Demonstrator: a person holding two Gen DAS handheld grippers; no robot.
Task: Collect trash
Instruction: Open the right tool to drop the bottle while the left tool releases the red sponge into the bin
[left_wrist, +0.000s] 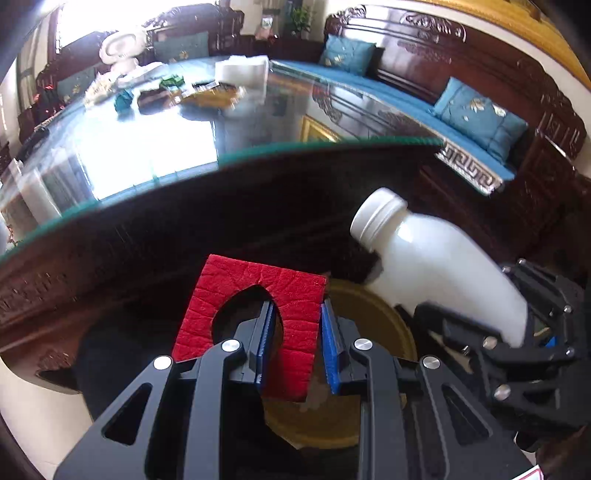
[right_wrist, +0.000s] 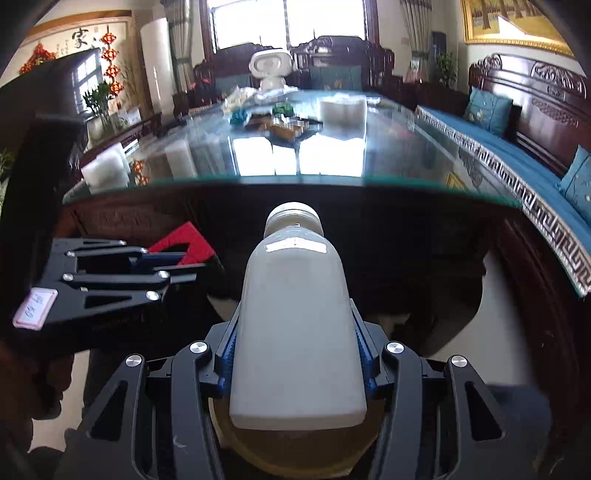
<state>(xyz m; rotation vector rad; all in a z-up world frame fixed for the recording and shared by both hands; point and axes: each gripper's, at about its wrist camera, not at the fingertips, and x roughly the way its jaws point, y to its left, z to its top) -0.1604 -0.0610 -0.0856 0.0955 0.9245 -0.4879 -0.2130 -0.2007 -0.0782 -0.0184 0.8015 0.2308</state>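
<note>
The left tongs (left_wrist: 297, 343) are closed on a red felt piece (left_wrist: 236, 295) with a pointed cut-out in its middle; one strip of the felt runs between the blue pads (left_wrist: 330, 343) and the rest fans out ahead and to the left of them. The right tongs (right_wrist: 295, 354) grip a white plastic bottle (right_wrist: 295, 317) by the lower part of its body, the pads pressed against both sides, the capless neck pointing forward and away from the camera. In the left wrist view the same bottle (left_wrist: 436, 266) shows tilted, neck up and to the left, with the right tongs (left_wrist: 517, 332) around its base just beside the left ones. In the right wrist view the left tongs (right_wrist: 184, 266) appear at the left with a corner of the red felt (right_wrist: 184, 240) sticking out. Both held things hang over a round yellowish bin (left_wrist: 373, 317) on the floor, its rim (right_wrist: 295, 454) showing under the base of the bottle. Ahead stands a dark carved wooden bench with a glass top (right_wrist: 295, 177), its near edge just beyond the bottle's neck. Far along the glass lie a pack of white tissue rolls (right_wrist: 343, 107), a crumpled teal wad (left_wrist: 123, 99), a green lump (left_wrist: 171, 80), a dark box (left_wrist: 155, 98) and some yellow packaging (left_wrist: 214, 96); a white robot-shaped figure (right_wrist: 269, 66) stands at the far end. A wooden sofa with blue cushions (left_wrist: 480, 114) runs along the right side
</note>
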